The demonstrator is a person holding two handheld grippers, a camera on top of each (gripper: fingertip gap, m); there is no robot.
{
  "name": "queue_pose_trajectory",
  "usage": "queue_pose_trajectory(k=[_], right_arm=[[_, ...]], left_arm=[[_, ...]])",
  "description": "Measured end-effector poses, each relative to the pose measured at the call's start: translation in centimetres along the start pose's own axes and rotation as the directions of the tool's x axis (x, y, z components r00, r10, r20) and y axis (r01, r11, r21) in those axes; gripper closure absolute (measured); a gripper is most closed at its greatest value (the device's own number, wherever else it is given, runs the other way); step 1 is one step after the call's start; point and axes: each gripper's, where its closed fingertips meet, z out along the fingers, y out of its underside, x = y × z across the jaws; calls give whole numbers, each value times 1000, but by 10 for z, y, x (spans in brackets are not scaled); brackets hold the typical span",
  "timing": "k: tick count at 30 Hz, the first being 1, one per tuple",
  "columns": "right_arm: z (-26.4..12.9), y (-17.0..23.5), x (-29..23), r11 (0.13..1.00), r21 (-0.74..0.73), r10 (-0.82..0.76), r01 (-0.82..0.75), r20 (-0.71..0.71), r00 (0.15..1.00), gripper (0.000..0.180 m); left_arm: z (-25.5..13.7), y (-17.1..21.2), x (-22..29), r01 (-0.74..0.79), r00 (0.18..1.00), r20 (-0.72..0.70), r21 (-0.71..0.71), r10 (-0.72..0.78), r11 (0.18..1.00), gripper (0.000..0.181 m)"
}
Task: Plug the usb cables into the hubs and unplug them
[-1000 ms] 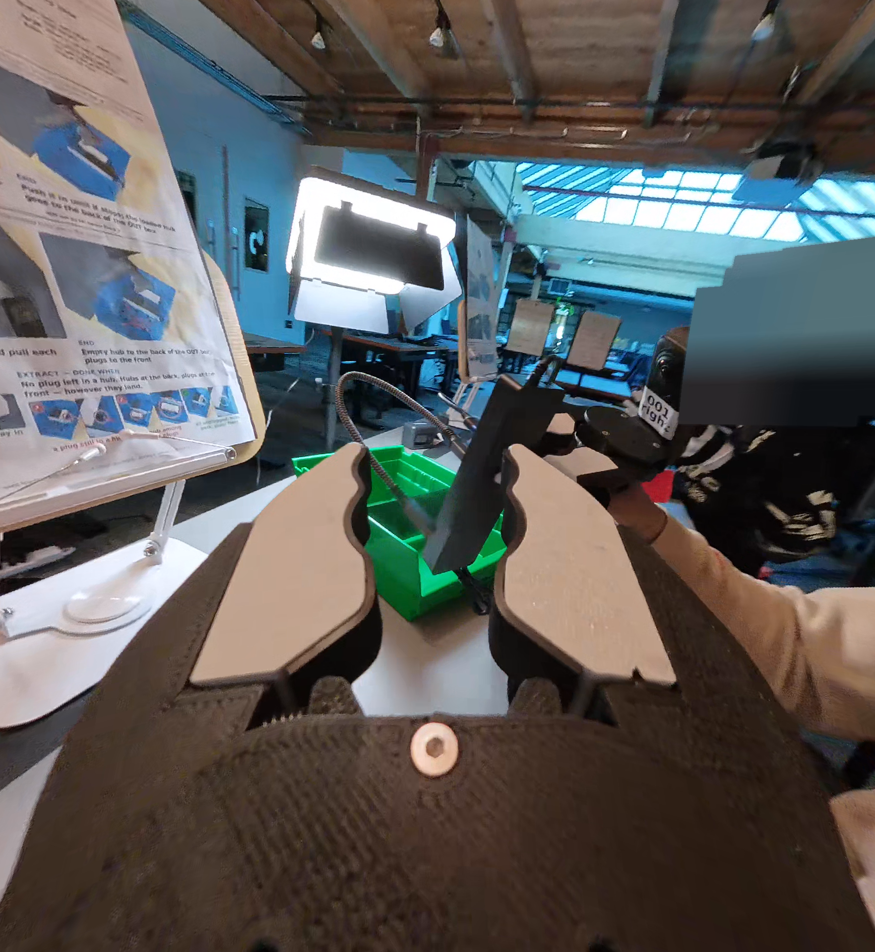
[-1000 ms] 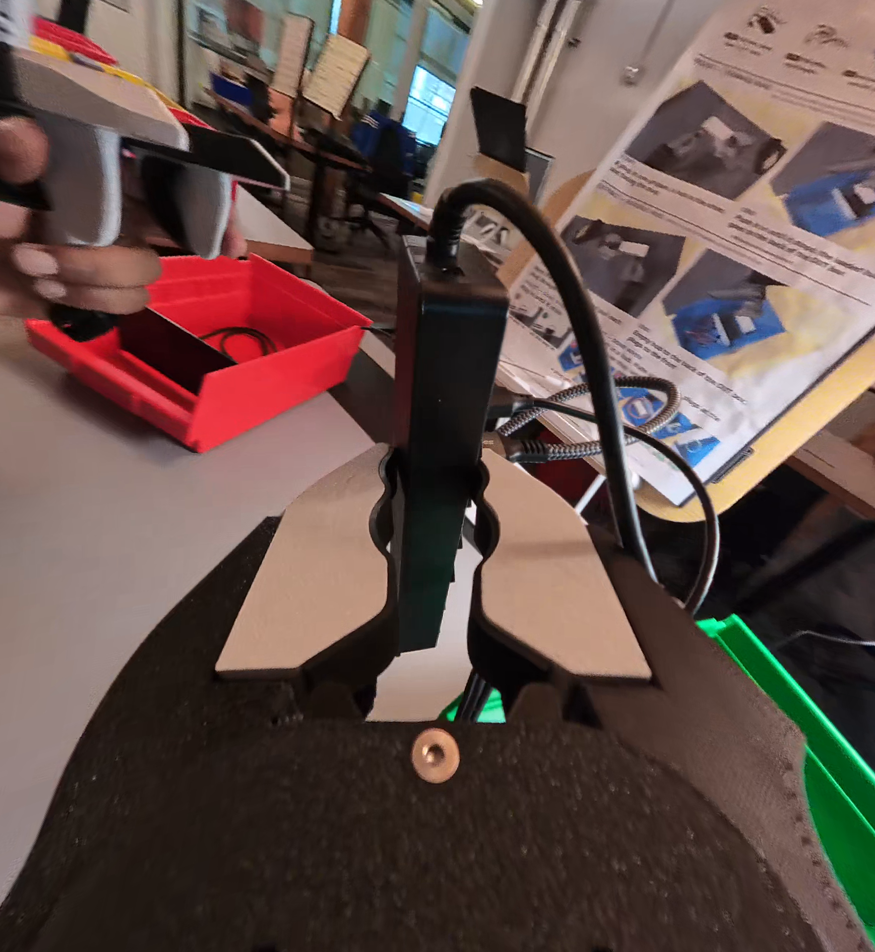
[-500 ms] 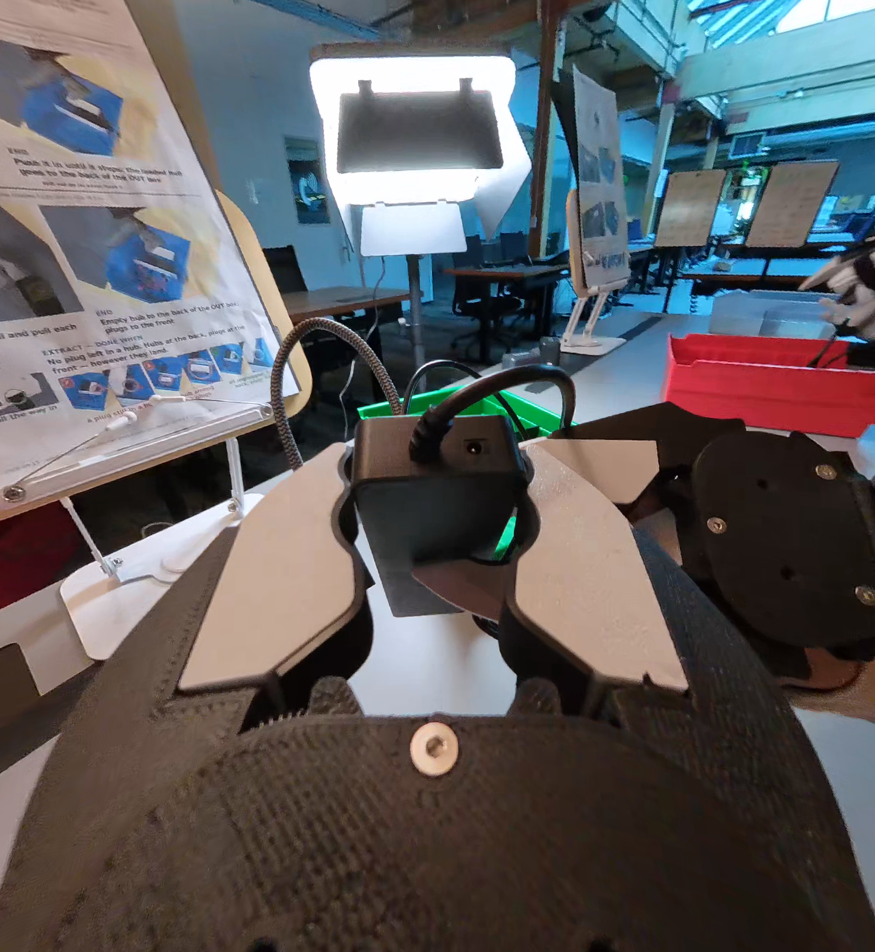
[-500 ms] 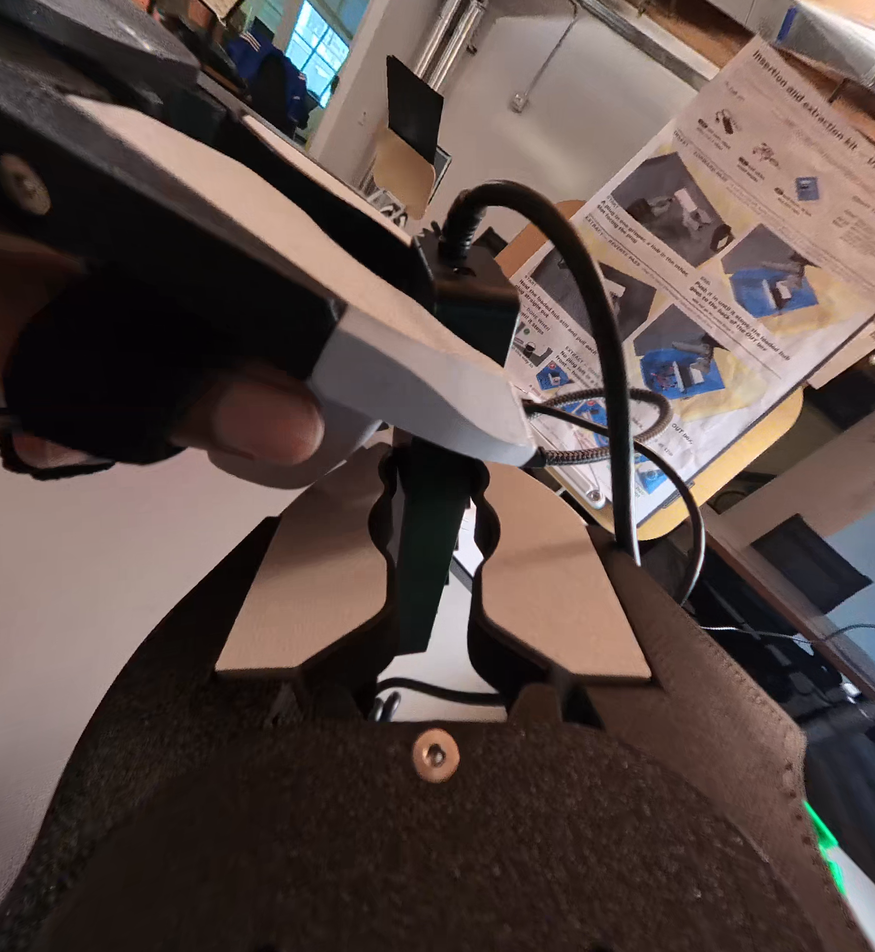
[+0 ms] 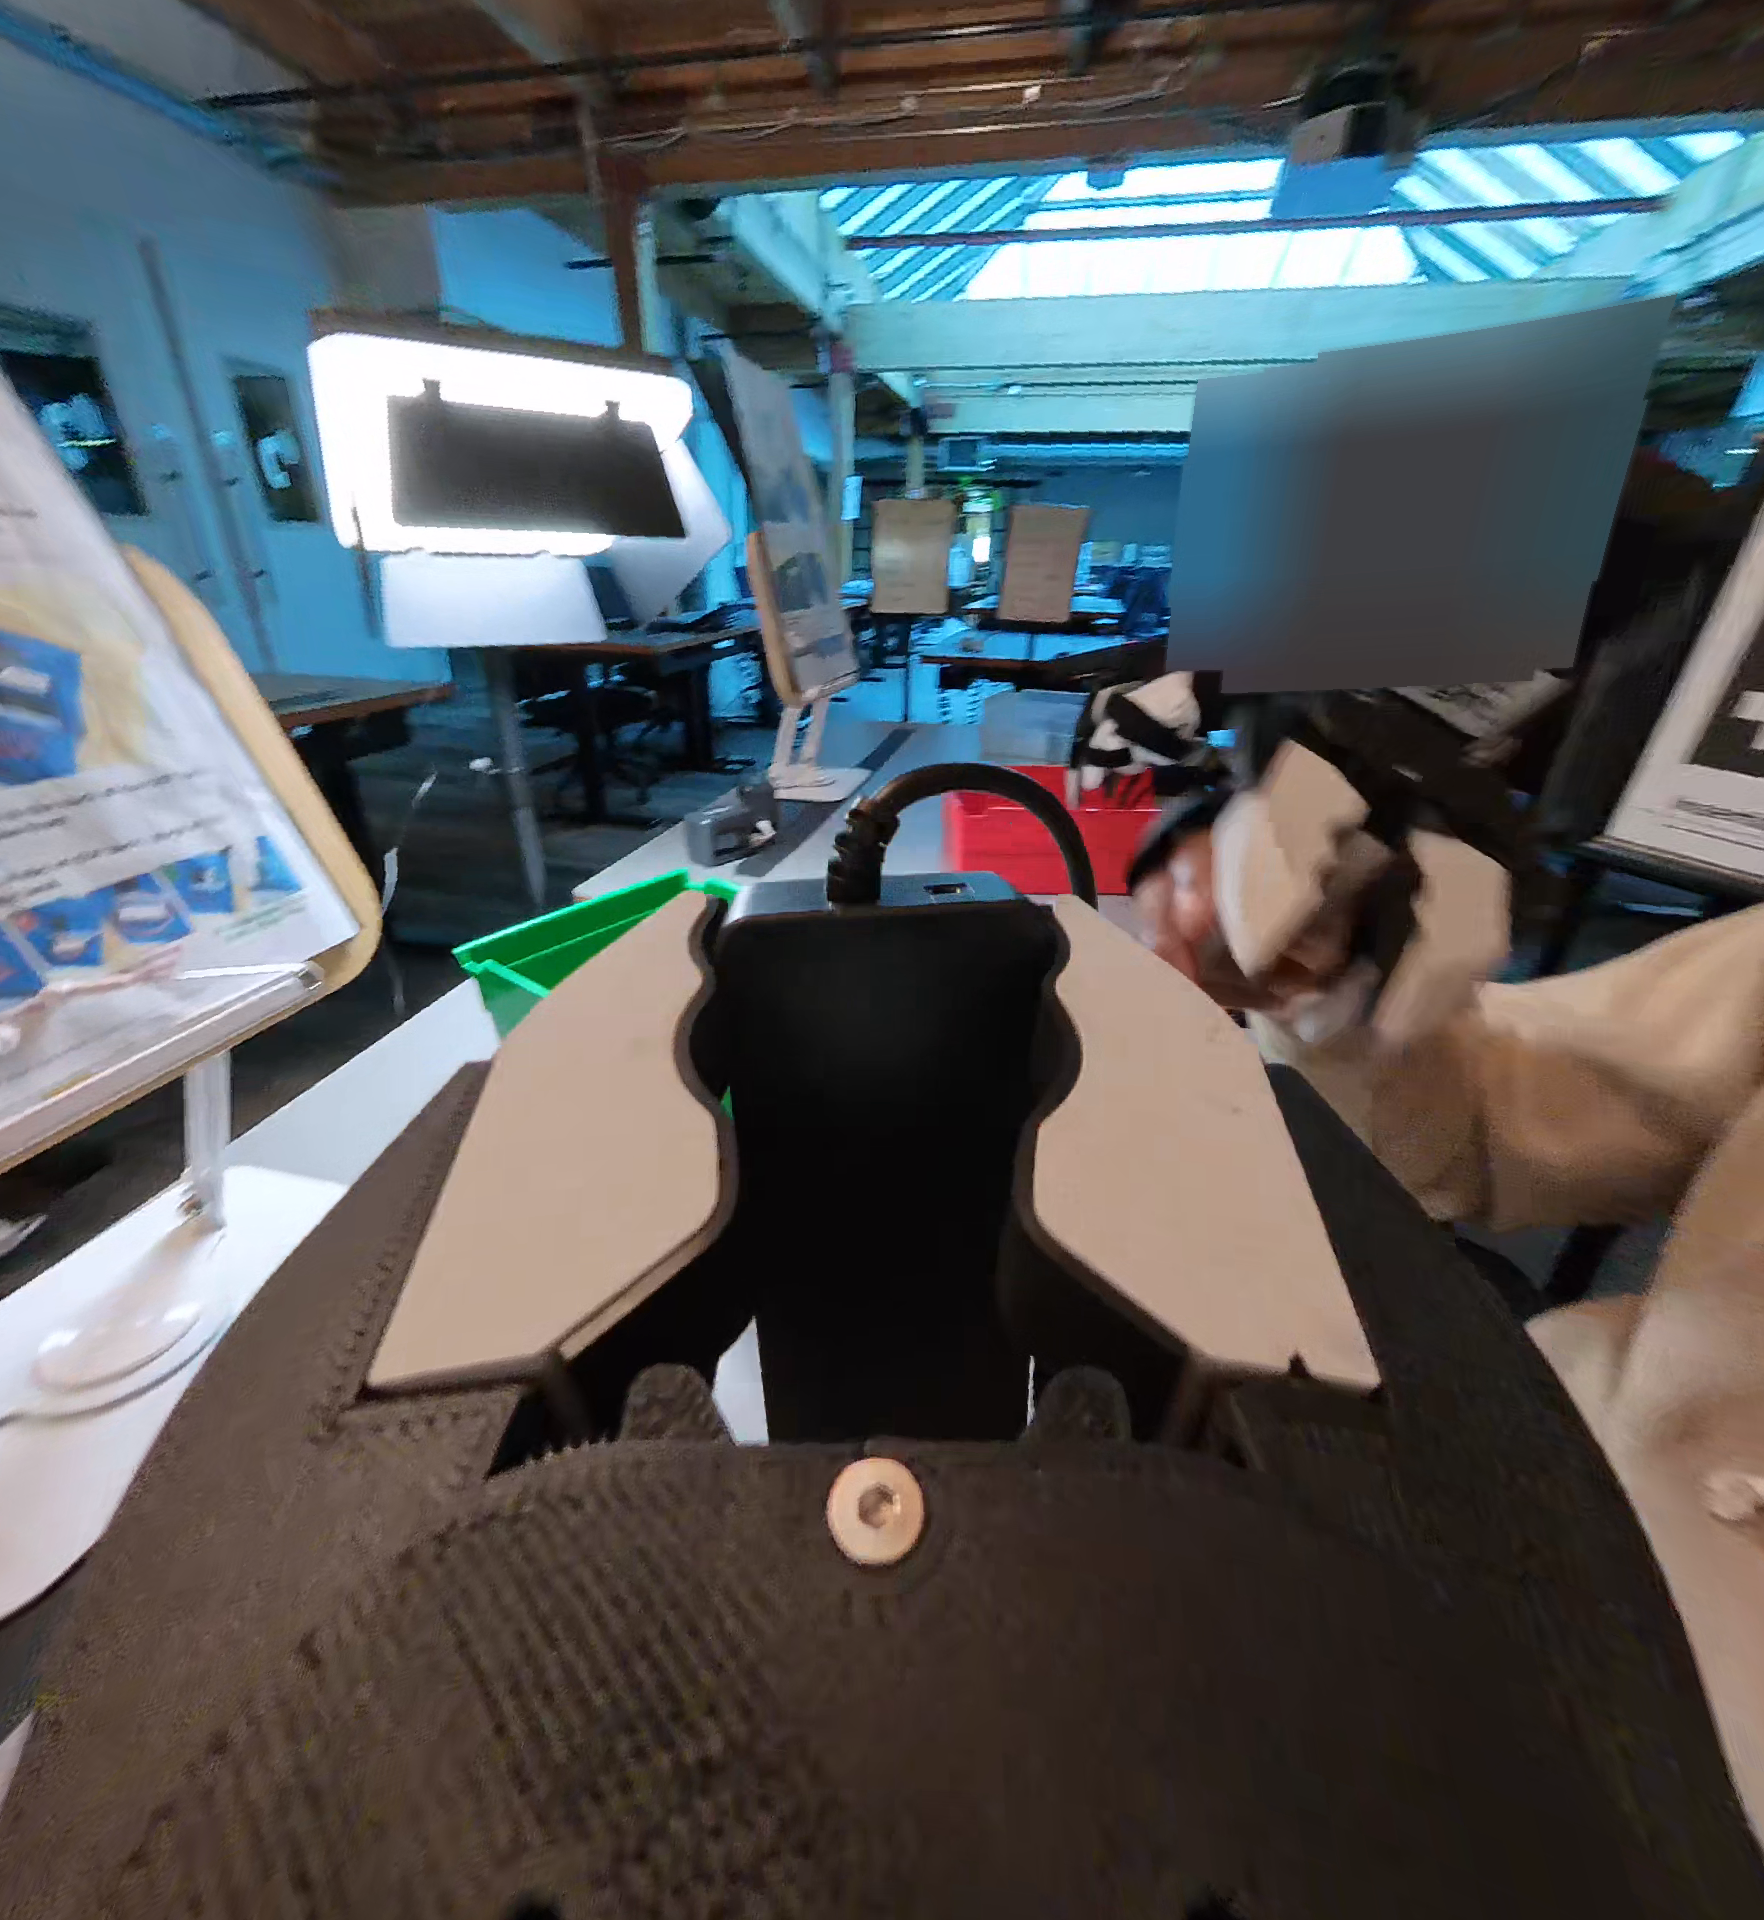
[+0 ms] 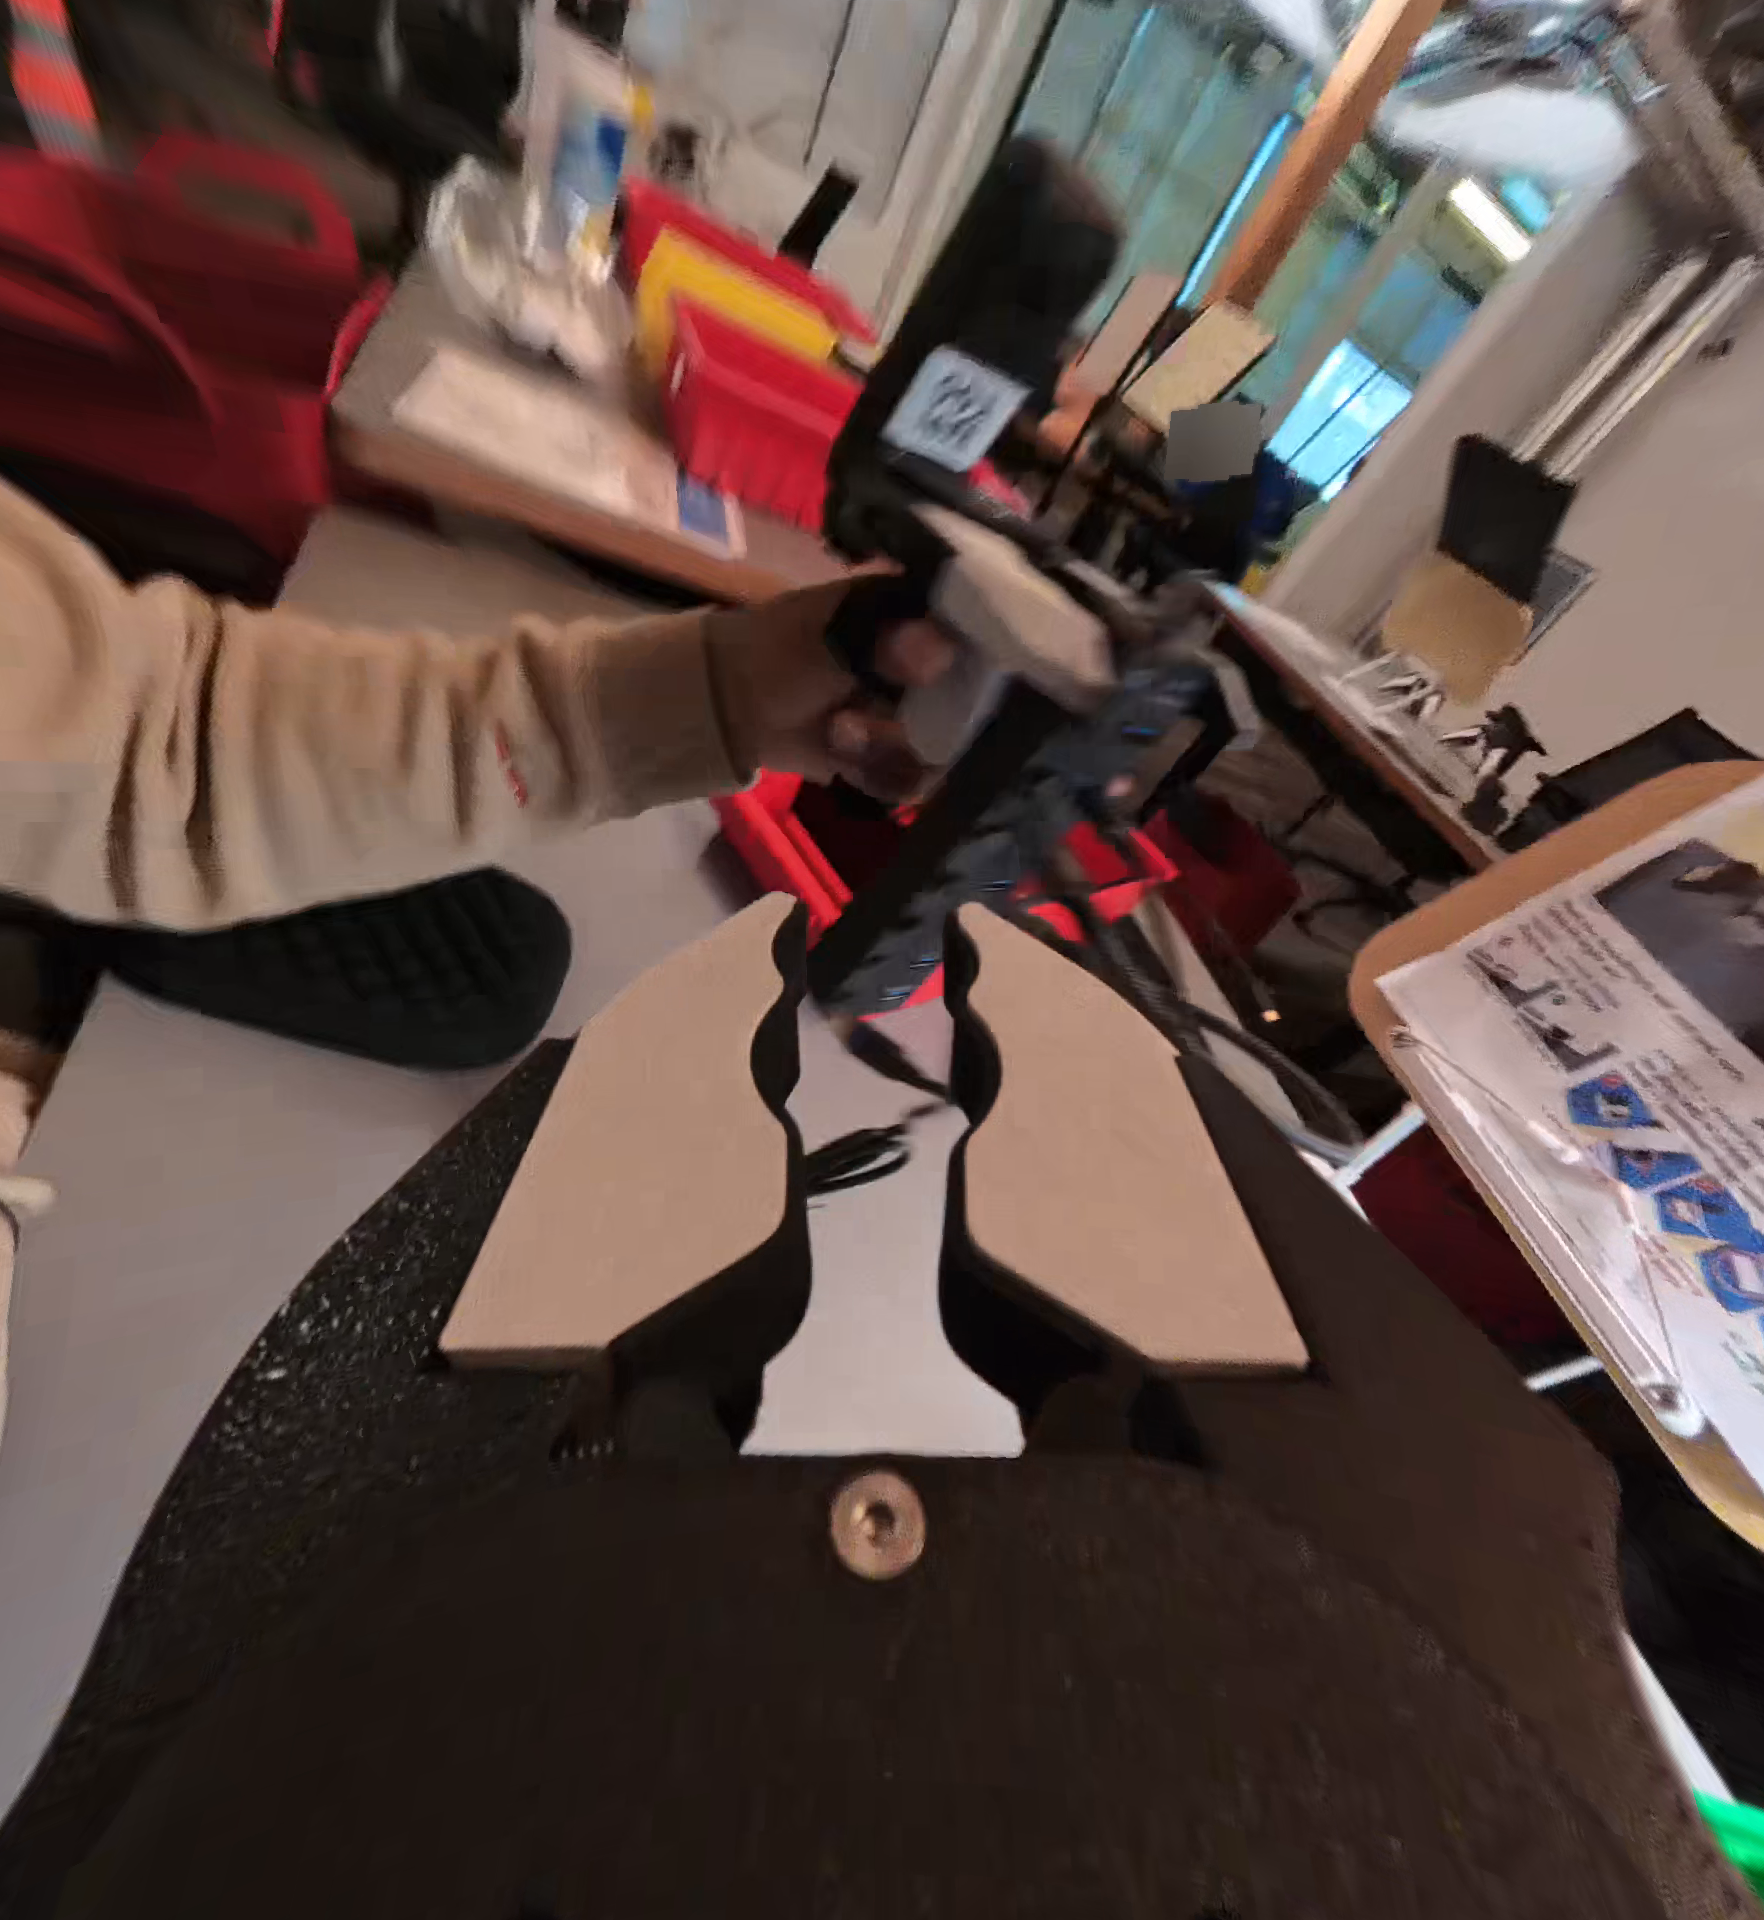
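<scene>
1. Counter (image 6: 234, 1195): pale, carrying all else.
2. Instruction board (image 5: 78, 831): far left.
3. Green bin (image 5: 587, 945): behind the hub.
4. Left tool (image 5: 878, 935): clamps the black hub (image 5: 878, 1122), cable (image 5: 961, 790) arching from its far end.
5. Right tool (image 6: 873, 925): narrowly parted, empty.

Each black textured 3D-printed left gripper (image 5: 878, 935) and right gripper (image 6: 873, 925) fills the lower half of its own wrist view. Both carry two flat beige finger plates (image 5: 587, 1132) with wavy black-rimmed inner edges, and a single silver hex screw (image 5: 875, 1509) at bottom centre. A loose beige knit sleeve (image 5: 1626, 1101) covers the arm at the right of the left view; another beige sleeve (image 6: 317, 748) crosses the upper left of the right view.
</scene>
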Motion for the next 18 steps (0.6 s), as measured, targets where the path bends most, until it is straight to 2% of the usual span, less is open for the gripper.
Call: queue_pose_trajectory(k=[2,5,7,11,15,18], right_arm=[[-22,-5,26,997,52,58,-55,-53,997,153],[-40,7,54,992,52,117,-112,-98,988,145],[-38,18,57,988,37,150,-148,-67,986,141],[-9,42,39,980,-59,194,-192,39,980,130],[15,60,16,970,-146,212,-194,121,970,138],[19,58,12,972,-119,221,-205,149,964,156]], left_arm=[[0,-3,15,-3,997,-76,-6,3,1000,124],[11,3,35,-15,985,-172,-32,9,999,124],[24,11,46,-20,979,-204,-57,8,998,124],[47,32,65,-49,967,-255,-123,16,991,124],[58,41,81,-61,952,-306,-138,16,989,124],[60,44,86,-75,946,-323,-143,25,987,124]])
